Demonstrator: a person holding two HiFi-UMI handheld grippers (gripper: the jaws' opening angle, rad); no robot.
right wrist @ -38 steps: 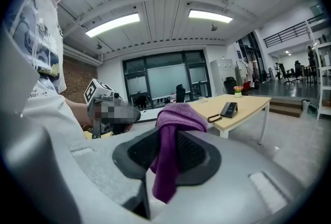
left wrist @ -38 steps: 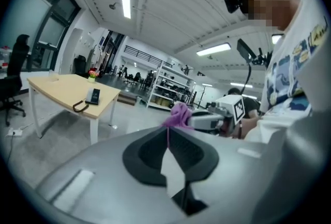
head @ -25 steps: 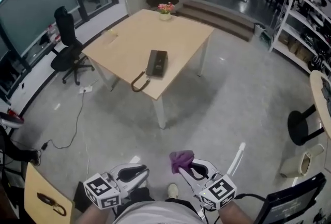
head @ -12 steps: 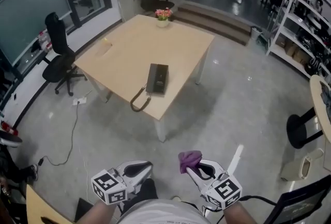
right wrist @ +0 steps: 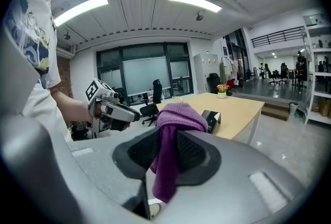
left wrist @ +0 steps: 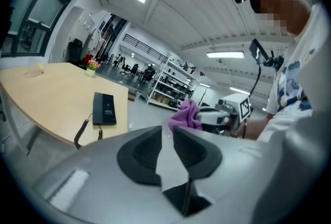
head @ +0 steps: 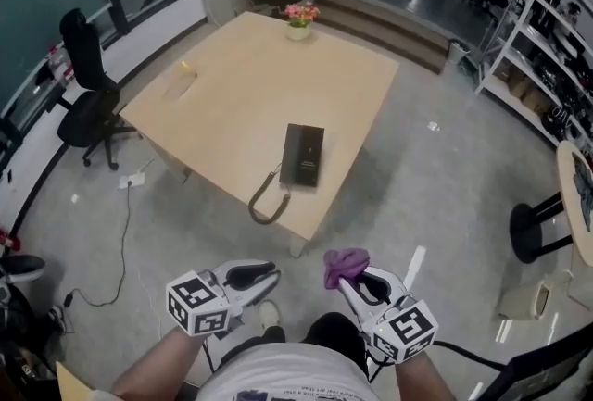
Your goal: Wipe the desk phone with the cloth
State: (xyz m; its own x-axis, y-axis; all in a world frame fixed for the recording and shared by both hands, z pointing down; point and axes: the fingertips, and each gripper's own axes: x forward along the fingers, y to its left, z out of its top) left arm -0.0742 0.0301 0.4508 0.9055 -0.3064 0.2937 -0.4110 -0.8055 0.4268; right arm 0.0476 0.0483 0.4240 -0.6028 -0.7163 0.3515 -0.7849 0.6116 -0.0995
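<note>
Flat black desk phone (head: 303, 155), coiled cord (head: 267, 205), on pale wood worktop (head: 232, 103). Right hand-held gripper (head: 357, 283) clamps fuzzy purple cloth (head: 345, 266); left hand-held gripper (head: 255, 277) empty, jaws opening slightly. Worktop closer than second ago.

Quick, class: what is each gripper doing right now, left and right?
Left gripper: fingers slightly apart and opening, nothing between them.
Right gripper: closed on the purple cloth.

cloth (head: 345, 264): purple | desk phone (head: 303, 155): black | table (head: 232, 93): pale wood | flowers (head: 300, 13): pink | floor (head: 435, 168): grey
</note>
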